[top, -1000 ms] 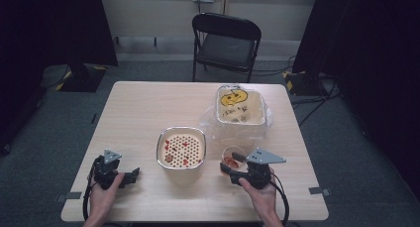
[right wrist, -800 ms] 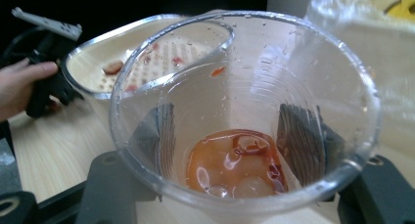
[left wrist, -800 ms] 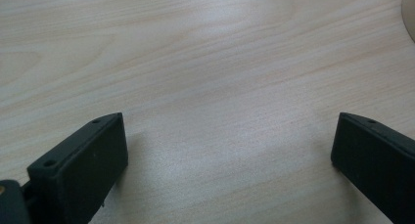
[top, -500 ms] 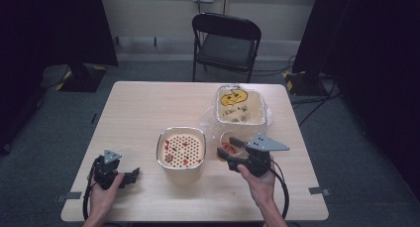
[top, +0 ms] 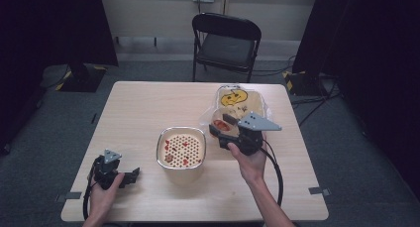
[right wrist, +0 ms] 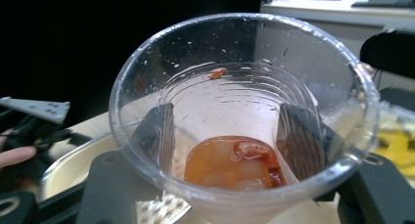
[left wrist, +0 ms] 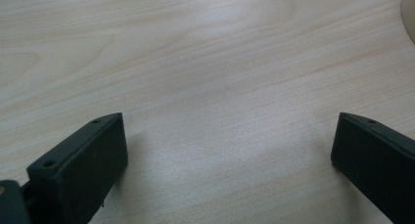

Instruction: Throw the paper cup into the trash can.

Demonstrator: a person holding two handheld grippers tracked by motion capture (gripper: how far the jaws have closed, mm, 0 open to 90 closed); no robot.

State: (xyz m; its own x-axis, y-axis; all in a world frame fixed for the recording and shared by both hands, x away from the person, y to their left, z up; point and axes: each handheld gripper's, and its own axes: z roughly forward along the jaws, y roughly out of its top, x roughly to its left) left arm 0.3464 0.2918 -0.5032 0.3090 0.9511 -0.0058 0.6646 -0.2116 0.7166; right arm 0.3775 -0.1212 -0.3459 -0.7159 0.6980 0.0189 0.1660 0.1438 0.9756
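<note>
The right gripper (top: 223,130), a little right of centre in the high view, has its jaws clamped on a clear plastic cup (right wrist: 243,121), held up off the table (top: 143,103) between the steel strainer bowl (top: 181,147) and the bagged yellow container (top: 237,100) at upper right. In the right gripper view the cup leans toward the camera, and a puddle of orange-red liquid (right wrist: 230,163) with a few soft bits sits low in it, with one red fleck stuck high on the wall. That is the worry — the cup is thin and ribbed, so I'd guess a harder squeeze would buckle it, while a looser one could let the wet, tapered wall slide out between the pads. If it tips further away from the bowl, the liquid would run onto the bare wood or the bag rather than through the strainer; a quick tip could also splash past the rim. The cable (top: 275,172) trailing from that gripper could tug at the wrist mid-pour. The left gripper (top: 130,177), at lower left, rests on the table with its jaws wide apart and nothing between them, so nothing steadies the bowl if the cup knocks it.
</note>
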